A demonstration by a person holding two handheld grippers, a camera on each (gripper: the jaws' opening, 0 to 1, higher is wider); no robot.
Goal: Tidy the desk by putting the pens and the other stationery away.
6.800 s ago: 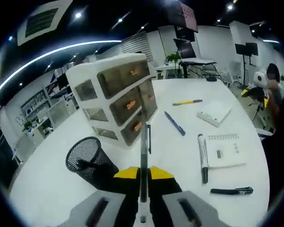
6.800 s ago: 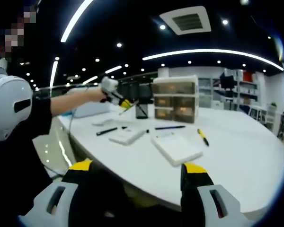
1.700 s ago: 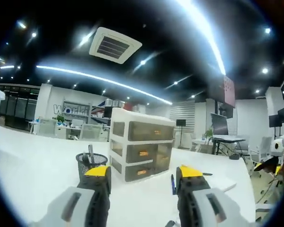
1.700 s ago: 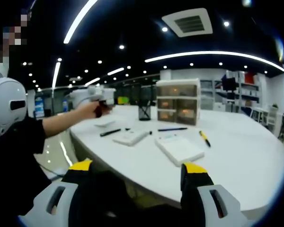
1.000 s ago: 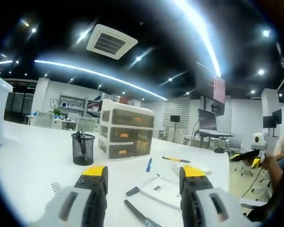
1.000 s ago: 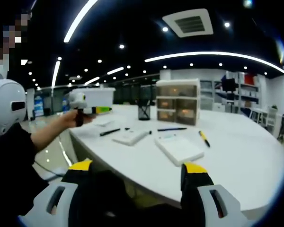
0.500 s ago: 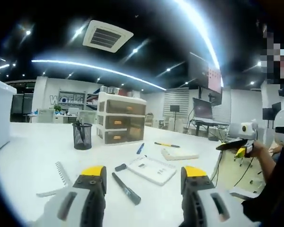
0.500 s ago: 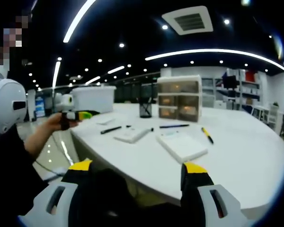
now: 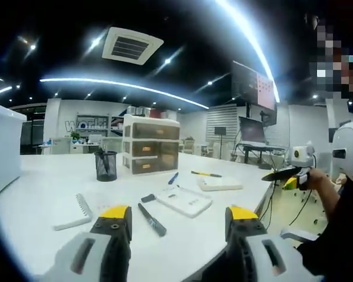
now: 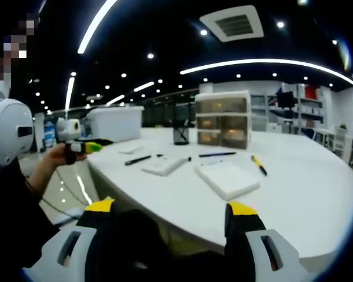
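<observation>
Black marker (image 9: 152,220) lying flat on the white table (image 9: 41,217), low in the middle of the left gripper view, just above the left tool (image 9: 179,218). Long end slanting up-left. Nearer to left tool; both jaws apart, nothing held. Right tool (image 10: 170,217) apart too, farther off.

The left gripper (image 9: 172,226) hangs with jaws apart above the white desk (image 9: 41,205). Ahead lie a black marker (image 9: 151,219), a notepad (image 9: 183,200), a mesh pen cup (image 9: 106,166) and a drawer unit (image 9: 150,152).
</observation>
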